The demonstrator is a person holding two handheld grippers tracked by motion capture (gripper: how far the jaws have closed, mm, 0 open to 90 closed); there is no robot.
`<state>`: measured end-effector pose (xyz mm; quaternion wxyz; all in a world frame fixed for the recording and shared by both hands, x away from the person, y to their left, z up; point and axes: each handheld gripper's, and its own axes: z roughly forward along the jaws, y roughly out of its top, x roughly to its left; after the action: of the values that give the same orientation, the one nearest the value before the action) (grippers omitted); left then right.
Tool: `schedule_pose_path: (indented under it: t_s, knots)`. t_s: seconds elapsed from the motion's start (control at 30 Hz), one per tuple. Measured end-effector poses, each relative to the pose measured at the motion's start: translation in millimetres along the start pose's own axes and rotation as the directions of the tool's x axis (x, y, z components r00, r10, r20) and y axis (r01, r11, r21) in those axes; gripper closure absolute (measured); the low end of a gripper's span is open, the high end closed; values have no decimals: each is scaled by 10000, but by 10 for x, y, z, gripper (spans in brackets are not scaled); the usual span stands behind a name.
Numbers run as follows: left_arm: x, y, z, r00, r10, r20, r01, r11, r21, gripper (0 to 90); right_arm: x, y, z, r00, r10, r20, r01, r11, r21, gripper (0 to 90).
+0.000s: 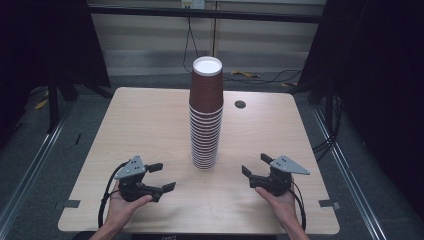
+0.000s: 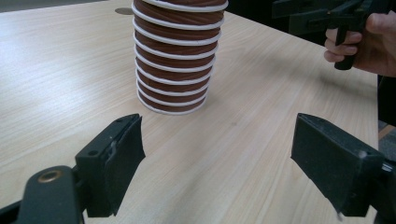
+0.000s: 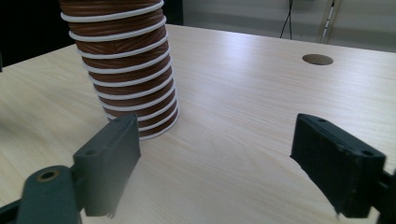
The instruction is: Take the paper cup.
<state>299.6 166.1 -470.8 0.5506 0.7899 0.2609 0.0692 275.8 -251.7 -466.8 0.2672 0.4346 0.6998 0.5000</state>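
A tall stack of brown paper cups (image 1: 206, 117), upside down, stands at the middle of the table (image 1: 140, 130). The left gripper (image 1: 161, 176) and the right gripper (image 1: 256, 166) wait on either side of the stack, both near it, jaws wide open and empty. The approach step seems to be in hand; next, one gripper probably must rise to the top cup (image 1: 206, 82) and close gently.

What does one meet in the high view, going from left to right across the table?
Left hand-held gripper → stack of brown paper cups → round hole in the table → right hand-held gripper.
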Motion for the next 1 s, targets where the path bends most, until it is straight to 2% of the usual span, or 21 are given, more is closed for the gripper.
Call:
schedule_pose_path:
  t_s: [0.1,0.4,0.7,0.73,0.77,0.83,1.0]
  knots:
    - [4,-1,6,10000,5,23,-5,10000,29,164,-7,8,-16,9990,346,-269,-345,9994,33,161]
    - [-8,-2,17,9999,101,71,-101,9999,-84,163,11,69,-85,9988,237,-432,-233,9997,88,185]
    - [-18,0,24,9999,138,77,-137,9998,-114,167,44,165,-163,9964,461,-710,-439,9985,323,193]
    - [-20,-2,24,9999,127,92,-126,9999,-99,166,59,194,-191,9953,343,-903,-316,9990,315,255]
    - [-22,-3,18,9998,149,101,-149,9999,-76,166,59,194,-191,9953,343,-903,-316,9990,315,255]
    - [-36,-2,-6,9998,178,79,-177,9997,-159,163,95,232,-217,9921,226,-1232,-191,9994,288,257]
    - [-43,-4,1,9997,199,130,-198,9998,-103,164,134,286,-227,9888,181,-1484,-134,9994,326,258]
